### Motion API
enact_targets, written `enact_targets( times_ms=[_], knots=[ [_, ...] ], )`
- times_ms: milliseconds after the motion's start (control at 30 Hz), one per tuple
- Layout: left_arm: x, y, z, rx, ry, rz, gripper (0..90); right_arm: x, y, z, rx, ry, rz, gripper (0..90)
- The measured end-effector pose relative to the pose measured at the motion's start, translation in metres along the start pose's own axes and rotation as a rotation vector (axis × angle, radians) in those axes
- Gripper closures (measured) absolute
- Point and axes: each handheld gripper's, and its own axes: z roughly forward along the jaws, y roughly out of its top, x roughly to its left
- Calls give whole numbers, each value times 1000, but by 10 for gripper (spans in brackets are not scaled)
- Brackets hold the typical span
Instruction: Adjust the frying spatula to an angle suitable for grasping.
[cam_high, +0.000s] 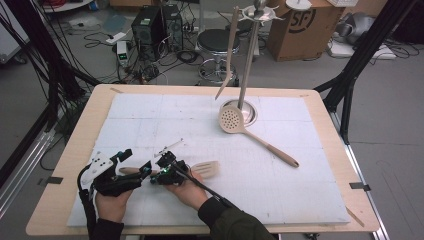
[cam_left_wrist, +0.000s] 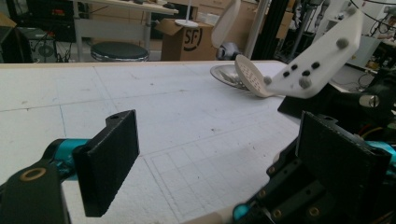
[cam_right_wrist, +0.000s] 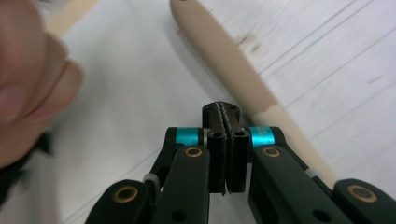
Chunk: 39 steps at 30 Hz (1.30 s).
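Note:
A beige slotted spatula (cam_high: 206, 169) lies flat on the white foam board (cam_high: 280, 195) near the front, its handle (cam_right_wrist: 233, 65) pointing left. My right gripper (cam_high: 148, 170) points left just over that handle. Its jaws (cam_right_wrist: 226, 112) are shut with nothing between them, and the handle runs along their right side in the right gripper view. My left gripper (cam_high: 131, 167) rests close to the handle's end with its jaws (cam_left_wrist: 219, 158) wide open and bare board between them. A beige skimmer (cam_high: 233, 120) lies farther back, its head (cam_left_wrist: 250, 77) leaning on the base of a stand.
A metal utensil stand (cam_high: 246, 65) rises from a round base (cam_high: 252, 112) at the back of the board, with a long beige utensil (cam_high: 229, 55) hanging from it. The right gripper's white plate (cam_left_wrist: 317, 60) sits close to the left gripper. Wooden table edge (cam_high: 65, 170) borders the foam.

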Motion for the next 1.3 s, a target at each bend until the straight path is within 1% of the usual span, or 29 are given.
enact_targets(
  times_ms=[33, 100, 167, 200, 233, 267, 300, 367, 400, 433, 467, 533, 600, 633, 667, 700, 733, 767, 800, 833, 900, 933, 1000, 1167, 1267, 1300],
  knots=[
    [0, 0, 0, 0, 1, 0, 139, 0, 2, 0, 15, -14, -17, 900],
    [0, 0, 0, -1, 1, -1, 139, -1, 5, 0, 28, -8, -7, 900],
    [0, 0, -1, 1, 2, 0, 139, -2, 6, -1, 36, -21, 7, 900],
    [0, 0, -1, 1, 2, 0, 139, -3, 7, -1, 32, -44, 6, 900],
    [0, 0, -1, 0, 3, 0, 139, -4, 7, -1, 29, -51, 7, 900],
    [0, 0, -1, -1, 3, -1, 139, -5, 8, -1, 27, -45, 17, 900],
    [0, 0, -1, -3, 2, -2, 139, -7, 8, -2, 26, -49, 28, 900],
    [0, 0, -2, -4, 3, -2, 139, -9, 9, -2, 16, -76, 18, 900],
    [0, 0, -2, -3, 2, -2, 139, -11, 9, -3, 14, -79, 32, 900],
    [0, 0, -2, -1, 1, 0, 139, -13, 10, -3, 10, -91, 40, 900],
    [1, 0, -2, 0, 1, -1, 139, -15, 10, -4, 4, -105, 43, 900],
    [1, 0, -2, -1, 1, 1, 139, -20, 11, -5, -6, -115, 53, 900],
    [0, 0, -2, -3, 3, -4, 139, -25, 12, -8, -12, -147, 64, 900],
    [1, 0, -2, -3, 4, -2, 139, -28, 13, -9, -18, -157, 78, 900],
    [1, 0, -2, -3, 5, -1, 139, -33, 13, -11, -24, -164, 81, 900],
    [1, 0, -2, -1, 5, 0, 139, -36, 14, -13, -26, -196, 74, 900],
    [1, 0, -2, -2, 6, -3, 139, -39, 14, -15, -26, -211, 65, 900],
    [1, 0, -2, -3, 5, -1, 139, -44, 15, -17, -30, -216, 82, 900],
    [1, 0, -2, -2, 5, 0, 139, -49, 15, -19, -33, -200, 121, 900],
    [1, 0, -2, -1, 3, -2, 139, -51, 15, -20, -38, -201, 130, 900],
    [0, 0, -2, 0, 4, -1, 139, -56, 16, -22, -41, -214, 129, 900],
    [0, 0, -2, 0, 3, 1, 139, -58, 16, -23, -43, -215, 138, 900],
    [0, 0, -2, 0, 4, -1, 139, -63, 16, -25, -49, -229, 143, 900],
    [1, 0, -3, -1, 6, 0, 139, -76, 17, -31, -63, -247, 188, 900],
    [1, 0, -3, 0, 5, 0, 139, -84, 16, -37, -67, -275, 226, 900],
    [1, 0, -3, 0, 5, 1, 139, -87, 16, -39, -67, -282, 232, 900]
  ],
)
